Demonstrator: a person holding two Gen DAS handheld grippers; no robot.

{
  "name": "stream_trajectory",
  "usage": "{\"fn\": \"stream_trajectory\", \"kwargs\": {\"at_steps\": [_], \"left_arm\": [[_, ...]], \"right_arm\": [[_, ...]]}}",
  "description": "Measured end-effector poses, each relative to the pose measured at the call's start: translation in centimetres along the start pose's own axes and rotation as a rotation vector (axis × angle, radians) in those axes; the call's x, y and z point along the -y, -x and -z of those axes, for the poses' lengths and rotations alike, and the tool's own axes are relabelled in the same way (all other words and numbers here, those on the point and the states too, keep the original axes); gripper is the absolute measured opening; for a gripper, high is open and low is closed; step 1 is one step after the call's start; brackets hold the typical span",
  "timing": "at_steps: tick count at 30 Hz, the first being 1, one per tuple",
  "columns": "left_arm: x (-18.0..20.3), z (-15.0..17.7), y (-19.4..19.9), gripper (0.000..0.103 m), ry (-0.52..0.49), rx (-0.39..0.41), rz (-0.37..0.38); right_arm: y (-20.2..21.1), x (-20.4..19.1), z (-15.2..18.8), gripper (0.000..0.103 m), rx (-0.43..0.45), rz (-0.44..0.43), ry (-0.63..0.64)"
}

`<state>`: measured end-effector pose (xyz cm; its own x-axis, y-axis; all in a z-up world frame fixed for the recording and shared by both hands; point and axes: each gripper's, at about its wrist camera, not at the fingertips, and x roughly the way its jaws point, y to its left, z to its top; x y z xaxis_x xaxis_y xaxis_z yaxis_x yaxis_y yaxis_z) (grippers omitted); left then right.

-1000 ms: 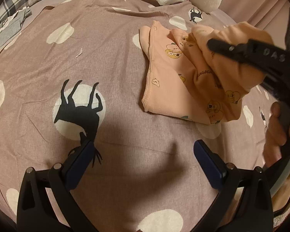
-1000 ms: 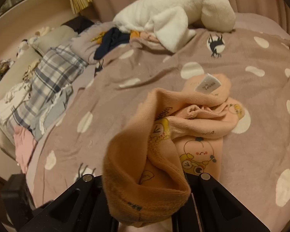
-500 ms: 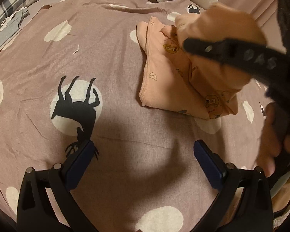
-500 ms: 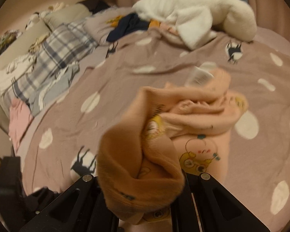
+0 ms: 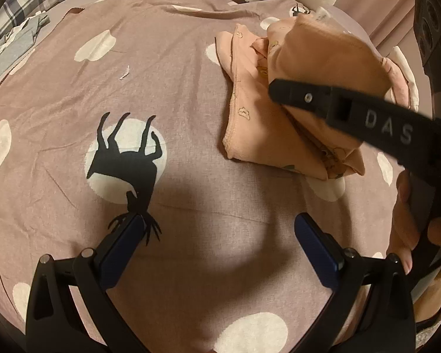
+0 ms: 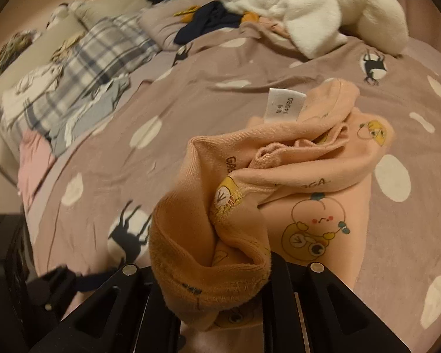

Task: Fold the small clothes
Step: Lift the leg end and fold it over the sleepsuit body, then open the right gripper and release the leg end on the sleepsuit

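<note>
A peach child's garment [image 5: 258, 135] with cartoon prints lies partly folded on the mauve bedspread [image 5: 161, 58], right of centre. My right gripper [image 6: 210, 276] holds a bunched fold of the garment [image 6: 308, 158] over the rest; its jaws are opening with the cloth still between them. In the left wrist view one of its black fingers [image 5: 308, 97] crosses the raised fold. A white size label [image 6: 283, 104] sticks up at the far edge. My left gripper [image 5: 219, 220] hovers open over bare bedspread, nearer than the garment, with nothing in it.
A white fluffy blanket [image 6: 308, 8] and a dark garment [image 6: 208, 20] lie at the far end of the bed. Plaid and grey clothes [image 6: 97, 56] and a pink cloth [image 6: 32, 158] are piled at the left. A hand [image 5: 405, 206] grips the right tool.
The right gripper has carried the raised fold leftward and slightly down over the lying garment, rolling a little. The left gripper has stayed put.
</note>
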<state>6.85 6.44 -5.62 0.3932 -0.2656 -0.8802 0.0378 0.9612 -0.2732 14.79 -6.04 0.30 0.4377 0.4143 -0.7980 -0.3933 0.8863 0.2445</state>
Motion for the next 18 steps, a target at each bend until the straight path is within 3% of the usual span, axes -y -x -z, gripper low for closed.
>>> {"fn": "stream_trajectory", "kwargs": {"at_steps": [5,10,15,18], "left_arm": [[-0.3,0.1,-0.1,0.103,0.007,-0.012,0.005],[-0.7,0.1,0.1,0.103,0.019,-0.009,0.004],[-0.5,0.2,0.2,0.103,0.014,-0.011,0.005],[-0.4,0.3,0.3,0.103,0.000,-0.015,0.002]], "right_arm": [[-0.3,0.6,0.7,0.019,-0.044,-0.087,-0.020],[0.5,1.5,1.3,0.037,-0.065,-0.252,-0.052],[1.1,0.1,1.9,0.038,-0.072,-0.245,0.026],[2.2,0.0,1.5,0.038,-0.044,-0.302,0.023]]}}
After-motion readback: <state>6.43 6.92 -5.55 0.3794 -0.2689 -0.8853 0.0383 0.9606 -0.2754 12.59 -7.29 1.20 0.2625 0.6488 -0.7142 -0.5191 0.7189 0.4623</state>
